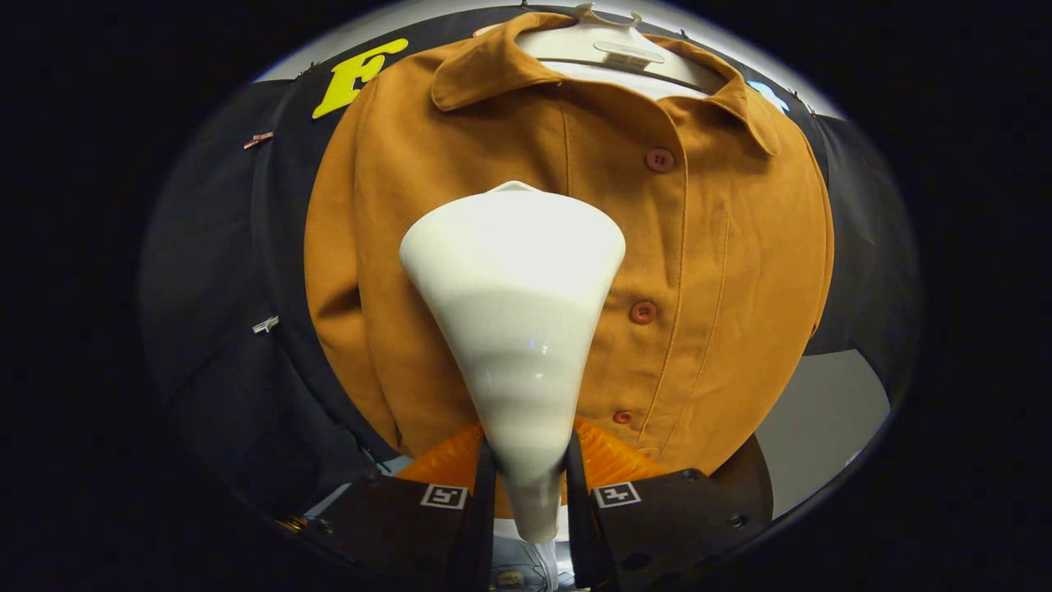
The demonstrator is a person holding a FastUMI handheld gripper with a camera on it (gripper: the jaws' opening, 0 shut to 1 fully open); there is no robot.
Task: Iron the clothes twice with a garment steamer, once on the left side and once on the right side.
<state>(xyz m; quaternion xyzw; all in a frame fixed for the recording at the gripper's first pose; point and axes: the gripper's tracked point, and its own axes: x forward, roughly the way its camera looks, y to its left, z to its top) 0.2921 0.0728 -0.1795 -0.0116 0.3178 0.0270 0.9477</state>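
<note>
I have the tongs clamped on the white steamer at its narrow neck, so its wide head faces the orange shirt hanging just ahead, left of the buttons.

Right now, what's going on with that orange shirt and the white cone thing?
A hand-held gripper has its jaws closed on the narrow handle of a white garment steamer. The steamer's wide head points at the front of an orange-brown shirt, which hangs buttoned on a white hanger. The head sits just beside the button row, about mid-chest.
</note>
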